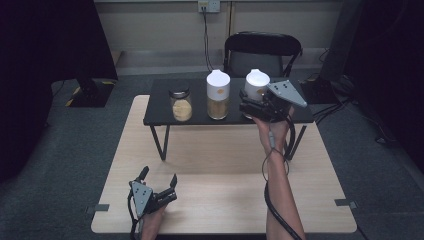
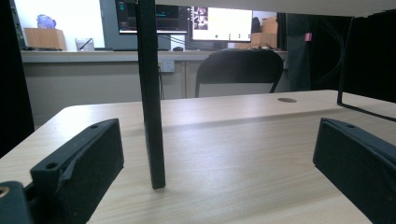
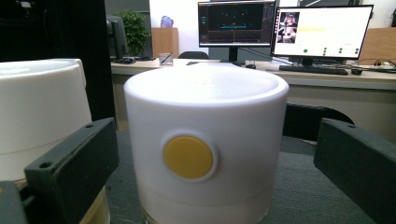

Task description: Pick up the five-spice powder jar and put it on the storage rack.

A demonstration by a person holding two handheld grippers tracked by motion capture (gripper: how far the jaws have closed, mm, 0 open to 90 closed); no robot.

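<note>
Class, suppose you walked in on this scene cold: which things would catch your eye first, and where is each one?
First, the right gripper, raised to the black shelf with its jaws open around the right-hand white-lidded jar, whose lid carries a yellow button. Beside it stand a second white-lidded jar and a smaller dark-lidded jar. The left gripper rests open on the wooden table, near its front edge.

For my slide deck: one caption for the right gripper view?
Open right gripper straddles a white-capped jar bearing a yellow dot.
</note>
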